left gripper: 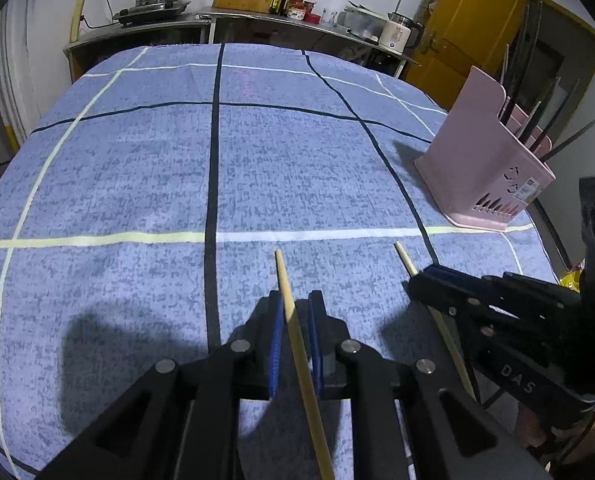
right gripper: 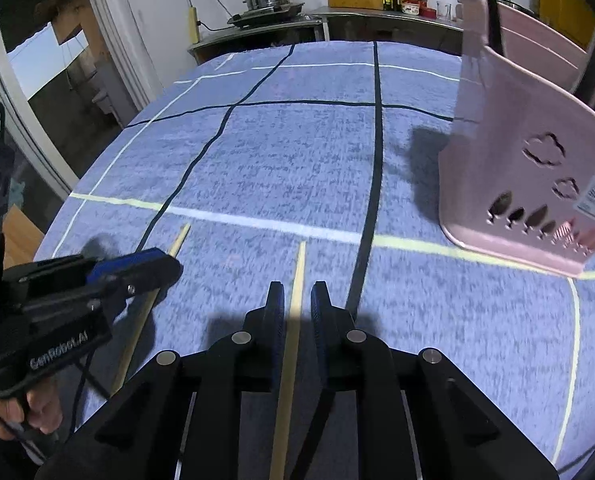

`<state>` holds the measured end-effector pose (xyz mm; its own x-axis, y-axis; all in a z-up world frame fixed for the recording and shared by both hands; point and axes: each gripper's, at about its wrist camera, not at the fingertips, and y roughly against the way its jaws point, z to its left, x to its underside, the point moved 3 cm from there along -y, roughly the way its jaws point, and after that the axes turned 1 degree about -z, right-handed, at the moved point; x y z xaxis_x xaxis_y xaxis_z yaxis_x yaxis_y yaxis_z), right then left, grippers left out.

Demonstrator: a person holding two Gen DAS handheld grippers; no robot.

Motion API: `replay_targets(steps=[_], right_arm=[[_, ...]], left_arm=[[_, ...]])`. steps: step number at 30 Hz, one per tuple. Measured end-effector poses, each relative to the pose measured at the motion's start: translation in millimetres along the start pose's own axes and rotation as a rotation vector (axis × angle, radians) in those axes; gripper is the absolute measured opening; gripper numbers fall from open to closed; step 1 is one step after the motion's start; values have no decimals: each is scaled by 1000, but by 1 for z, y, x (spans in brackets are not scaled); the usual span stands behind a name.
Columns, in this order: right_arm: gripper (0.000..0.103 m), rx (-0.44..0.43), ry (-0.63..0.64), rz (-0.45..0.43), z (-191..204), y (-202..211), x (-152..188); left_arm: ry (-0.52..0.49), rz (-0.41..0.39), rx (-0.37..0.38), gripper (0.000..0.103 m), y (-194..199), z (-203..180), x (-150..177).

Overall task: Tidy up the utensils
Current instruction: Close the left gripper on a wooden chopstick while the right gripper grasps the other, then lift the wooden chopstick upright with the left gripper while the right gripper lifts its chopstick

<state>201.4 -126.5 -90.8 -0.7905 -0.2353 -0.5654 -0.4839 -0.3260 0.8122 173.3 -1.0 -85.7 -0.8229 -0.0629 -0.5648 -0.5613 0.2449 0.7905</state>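
- The left gripper (left gripper: 295, 344) has a pale wooden chopstick (left gripper: 297, 344) running between its blue pads; the jaws stand narrowly apart, the stick leaning on one pad with a gap to the other, so I cannot tell whether it is truly pinched.
- The right gripper (right gripper: 297, 320) straddles a second chopstick (right gripper: 295, 320) the same way: jaws close together, a sliver of daylight on either side, grip uncertain.
- Both sticks lie along the near edge of the surface (left gripper: 137, 168), a blue checked cloth, tips pointing toward the far edge.
- The two grippers sit close beside each other. If either swings inward while lifting, the bodies could knock and jolt a stick loose.
- A thin, smooth stick held near one end will probably pivot or slide out if the squeeze is slack, then roll off the near edge.
- The pink utensil holder (right gripper: 509, 160) stands near the right edge, dark utensils (left gripper: 531, 120) already leaning out of it. It looks light; a chopstick arriving at an angle could catch the rim and tip it, or jam against what is inside.
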Motion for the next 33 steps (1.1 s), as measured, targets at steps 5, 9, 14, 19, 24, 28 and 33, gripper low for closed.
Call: replay_targets(steps=[5, 9, 14, 19, 24, 28, 33], right_arm=[[14, 2, 6, 10, 1, -5, -6], [7, 5, 11, 21, 1, -9, -10], [6, -25, -3, 11, 0, -1, -15], [6, -39, -5, -39, 0, 21, -23], [6, -43, -8, -106, -1, 51, -35], [6, -44, -7, -170, 1, 80, -44], [6, -40, -4, -234, 1, 111, -53]], left_arm=[[-49, 16, -46, 13, -3, -8, -2], [-59, 25, -64, 8, -6, -10, -6], [-27, 30, -29, 6, -5, -8, -10], [-35, -11, -10, 6, 12, -14, -17], [-55, -80, 14, 6, 44, -21, -34], [-75, -142, 33, 6, 72, -27, -48], [-92, -203, 62, 6, 99, -37, -61]])
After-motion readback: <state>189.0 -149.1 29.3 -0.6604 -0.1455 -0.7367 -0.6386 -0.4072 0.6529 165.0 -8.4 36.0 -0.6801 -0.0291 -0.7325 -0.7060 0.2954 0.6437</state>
